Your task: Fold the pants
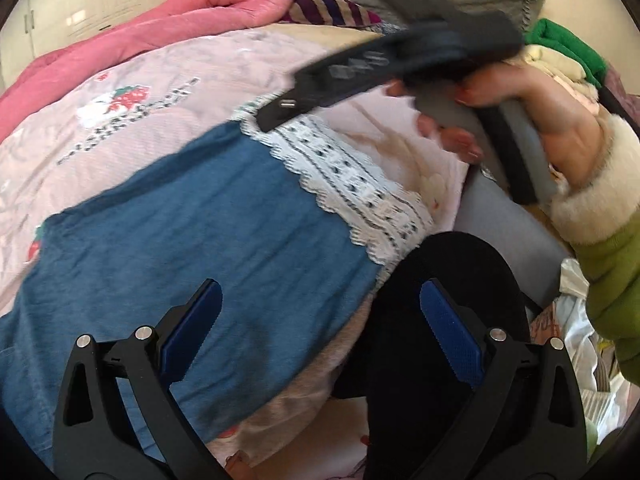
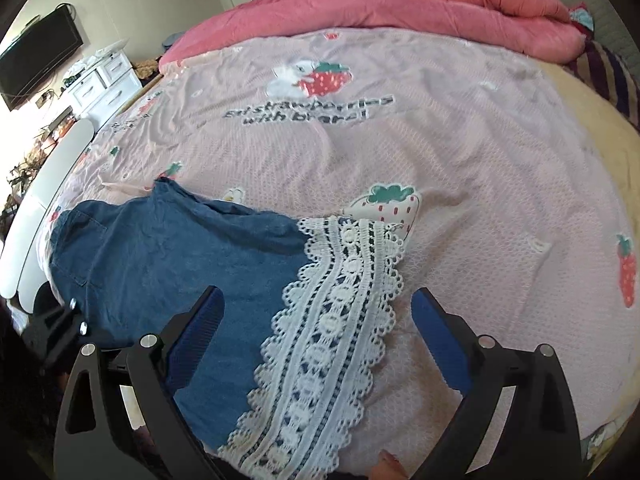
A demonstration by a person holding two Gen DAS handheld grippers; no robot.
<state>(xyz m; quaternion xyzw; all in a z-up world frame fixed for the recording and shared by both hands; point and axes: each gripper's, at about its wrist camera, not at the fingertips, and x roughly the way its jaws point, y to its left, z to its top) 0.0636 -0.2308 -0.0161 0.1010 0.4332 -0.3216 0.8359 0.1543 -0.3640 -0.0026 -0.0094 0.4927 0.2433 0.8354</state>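
Blue denim pants [image 1: 168, 240] with a white lace hem [image 1: 352, 188] lie flat on the pink strawberry bedsheet [image 1: 140, 120]. My left gripper [image 1: 320, 320] is open and empty, hovering over the denim near the bed's edge. My right gripper [image 2: 316, 320] is open and empty, just above the lace hem [image 2: 332, 320] and the blue denim [image 2: 168, 248]. In the left wrist view the right gripper's body [image 1: 384, 64] shows blurred above the lace end, held by a hand [image 1: 532, 96].
A rolled pink quilt [image 2: 400, 8] lies along the far side of the bed. A striped pillow [image 1: 328, 10] and a pile of green and cream clothes [image 1: 560, 52] sit near the headboard. A white dresser [image 2: 104, 80] and a TV [image 2: 36, 56] stand beyond the bed.
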